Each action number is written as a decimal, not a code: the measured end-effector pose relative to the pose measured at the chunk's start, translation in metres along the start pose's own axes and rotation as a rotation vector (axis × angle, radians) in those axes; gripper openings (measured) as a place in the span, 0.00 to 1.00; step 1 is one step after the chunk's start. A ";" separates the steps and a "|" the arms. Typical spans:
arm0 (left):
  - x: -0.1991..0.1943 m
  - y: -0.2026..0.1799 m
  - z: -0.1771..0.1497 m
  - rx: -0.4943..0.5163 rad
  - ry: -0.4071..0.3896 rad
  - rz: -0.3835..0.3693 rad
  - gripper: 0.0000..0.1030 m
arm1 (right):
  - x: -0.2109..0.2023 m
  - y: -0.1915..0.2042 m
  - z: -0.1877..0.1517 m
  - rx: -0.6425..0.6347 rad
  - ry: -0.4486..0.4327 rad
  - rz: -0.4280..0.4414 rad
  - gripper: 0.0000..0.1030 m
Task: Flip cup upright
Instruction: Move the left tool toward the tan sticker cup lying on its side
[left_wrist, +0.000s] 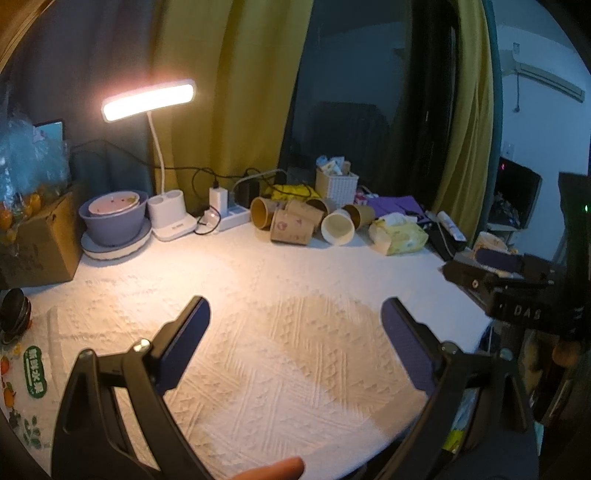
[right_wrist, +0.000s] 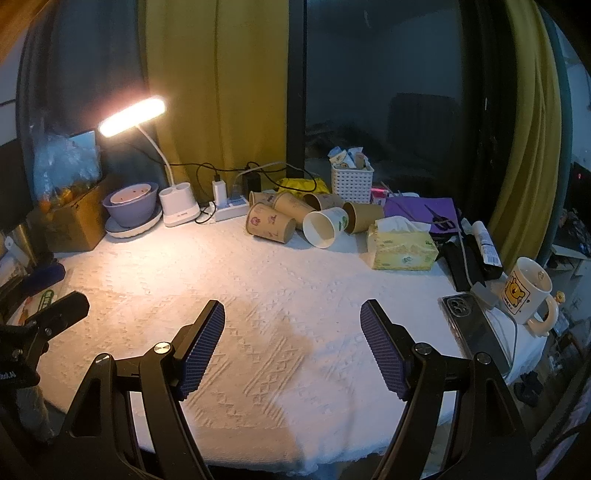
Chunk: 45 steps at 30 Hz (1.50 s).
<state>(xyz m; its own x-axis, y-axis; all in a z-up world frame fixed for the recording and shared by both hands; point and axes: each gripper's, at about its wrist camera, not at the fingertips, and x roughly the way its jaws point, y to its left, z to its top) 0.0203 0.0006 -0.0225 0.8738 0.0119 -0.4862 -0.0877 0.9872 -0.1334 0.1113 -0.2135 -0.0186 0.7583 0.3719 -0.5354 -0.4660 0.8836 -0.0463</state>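
2 claws (left_wrist: 295, 332) (right_wrist: 291, 339) gaping; cups (right_wrist: 325, 225) toppled.

Left claw (left_wrist: 295, 321), right claw (right_wrist: 291, 321) agape

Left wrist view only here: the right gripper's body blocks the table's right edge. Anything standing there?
Observer: Yes. A white mug with a yellow bear print stands upright by that edge.
Operator: Anything next to it?
Observer: A phone lies flat just left of it, camera side up.
Operator: Right gripper carrying anything?
Observer: No. The right gripper is open, with nothing between its fingers.
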 end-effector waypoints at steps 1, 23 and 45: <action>0.004 0.000 0.000 0.000 0.007 -0.001 0.92 | 0.003 -0.003 0.001 0.001 0.005 0.001 0.77; 0.173 -0.025 0.052 -0.013 0.207 0.031 0.92 | 0.129 -0.101 0.040 0.056 0.084 0.013 0.77; 0.330 0.009 0.097 -0.458 0.291 0.053 0.92 | 0.234 -0.131 0.095 0.018 0.102 0.099 0.77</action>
<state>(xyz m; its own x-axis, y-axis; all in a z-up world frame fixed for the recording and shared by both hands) 0.3539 0.0287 -0.1006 0.6998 -0.0487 -0.7126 -0.3845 0.8151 -0.4333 0.3934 -0.2155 -0.0578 0.6584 0.4275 -0.6195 -0.5276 0.8491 0.0253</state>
